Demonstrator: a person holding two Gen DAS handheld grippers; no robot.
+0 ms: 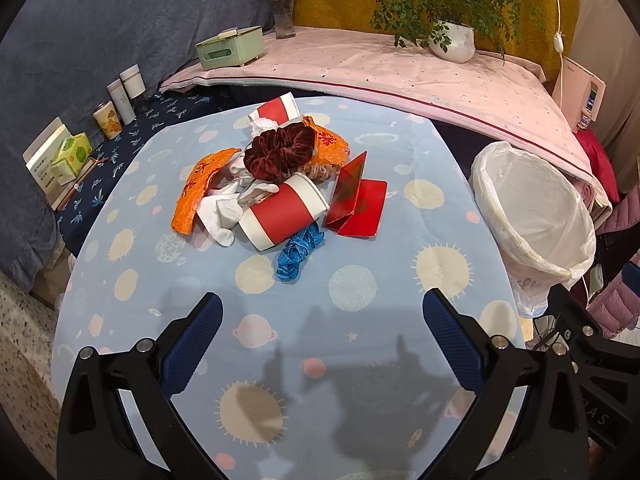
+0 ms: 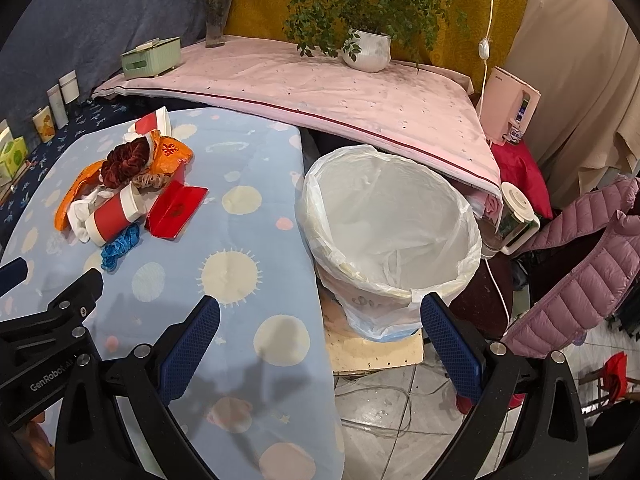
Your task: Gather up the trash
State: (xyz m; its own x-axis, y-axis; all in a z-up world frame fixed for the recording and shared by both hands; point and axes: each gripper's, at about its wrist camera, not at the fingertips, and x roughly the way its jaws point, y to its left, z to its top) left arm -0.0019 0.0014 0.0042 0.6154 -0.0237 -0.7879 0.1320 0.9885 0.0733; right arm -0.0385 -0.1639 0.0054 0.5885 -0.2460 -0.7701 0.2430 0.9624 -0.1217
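Both the left gripper (image 1: 322, 310) and right gripper (image 2: 320, 314) hang with fingers spread, holding nothing; trash pile (image 1: 276, 184) centre frame, bin (image 2: 390, 232) centre-right.

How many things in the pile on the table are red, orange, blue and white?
Red or red-and-white: 4 (lying paper cup, second cup at the back, folded red card, dark red scrunchie)
Orange: 2 (wrapper, wrapper)
Blue: 1 (lace ribbon)
White: 1 (crumpled tissue)
Total: 8
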